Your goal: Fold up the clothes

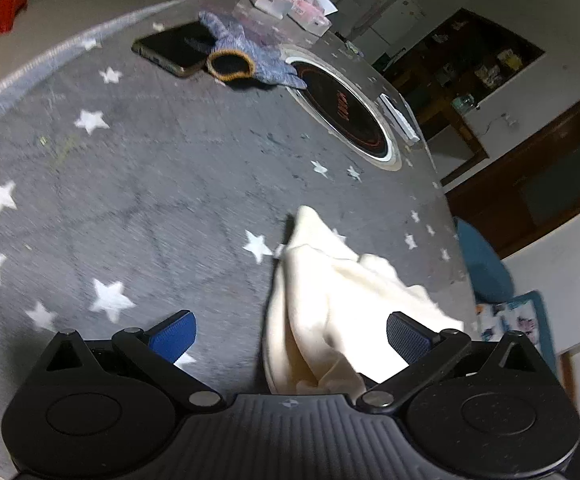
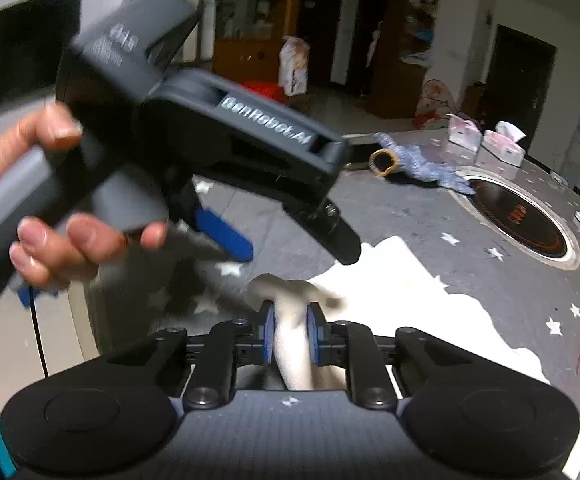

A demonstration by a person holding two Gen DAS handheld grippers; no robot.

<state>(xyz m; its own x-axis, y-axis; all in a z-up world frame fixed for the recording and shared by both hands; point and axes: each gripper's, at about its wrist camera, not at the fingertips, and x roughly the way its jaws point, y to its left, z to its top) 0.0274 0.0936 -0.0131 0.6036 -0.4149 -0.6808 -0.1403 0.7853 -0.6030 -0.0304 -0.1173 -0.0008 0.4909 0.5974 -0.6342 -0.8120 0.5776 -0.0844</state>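
Your right claw [image 2: 290,334] is clamped on a bunched fold of the cream garment [image 2: 405,292]: in the right wrist view its blue pads [image 2: 268,334] press the cloth from both sides at lower centre. The rest of the garment spreads away to the right across the grey star-printed surface [image 2: 489,280].

Your left claw [image 1: 290,336] stands wide open. In the left wrist view its two blue pads [image 1: 174,336] sit far apart at the bottom of the frame, and the cream garment rises between them, nearer the right-hand pad; neither pad presses on it. In the right wrist view that same claw fills the upper left, gripped by your left hand [image 2: 50,216], hanging just above the cloth's near edge.

Further off on the surface, toward the top of the left wrist view, a blue knitted glove [image 1: 246,56] lies partly over a dark phone [image 1: 170,50]. To its right sits a round black inset burner [image 1: 341,112], with pink-and-white tissue boxes [image 1: 290,8] behind.
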